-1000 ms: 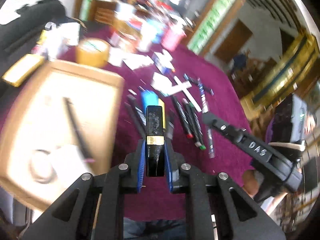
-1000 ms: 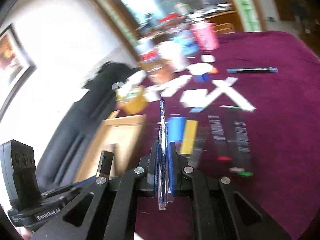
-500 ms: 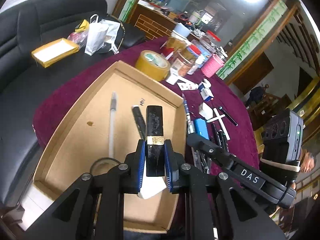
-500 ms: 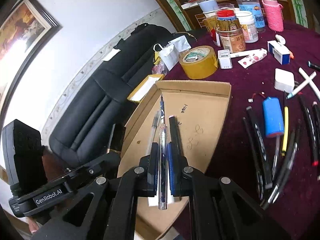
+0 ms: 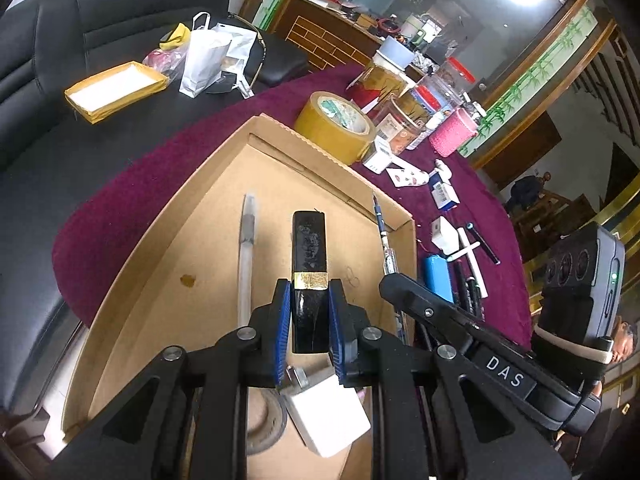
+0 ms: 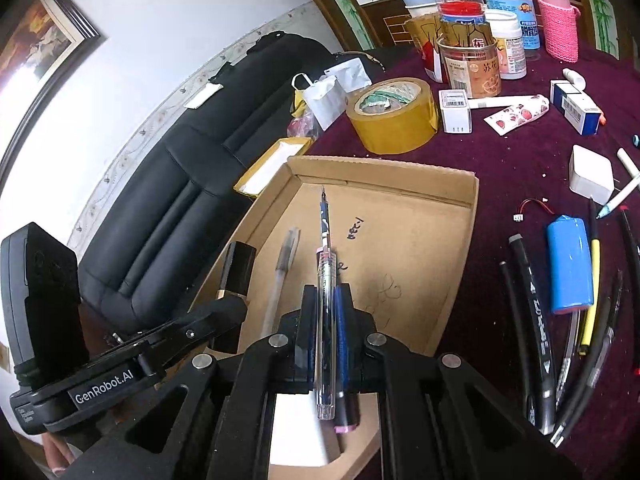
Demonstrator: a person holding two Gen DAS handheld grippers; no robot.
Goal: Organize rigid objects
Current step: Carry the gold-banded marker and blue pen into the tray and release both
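Observation:
My left gripper [image 5: 309, 312] is shut on a black block with a gold band [image 5: 309, 246], held over the cardboard tray [image 5: 320, 160]; the block also shows in the right wrist view [image 6: 237, 268]. My right gripper [image 6: 326, 316] is shut on a clear pen [image 6: 325, 292], also over the tray [image 6: 384, 176]; the pen shows in the left wrist view [image 5: 383, 236]. A translucent pen [image 5: 245, 256] lies in the tray, with a white block [image 5: 330, 416] and a tape ring [image 5: 260, 424] at its near end. Several pens [image 6: 532, 320] and a blue battery pack [image 6: 570, 264] lie on the maroon cloth.
A yellow tape roll [image 6: 394, 114], jars [image 6: 468, 64], small boxes [image 6: 576, 106] and a white adapter [image 6: 592, 174] crowd the table behind and right of the tray. A black sofa [image 5: 60, 60] with a bag and a yellow box [image 5: 116, 90] stands left.
Both grippers have swung left from above the pens on the cloth to above the cardboard tray, each still holding its object.

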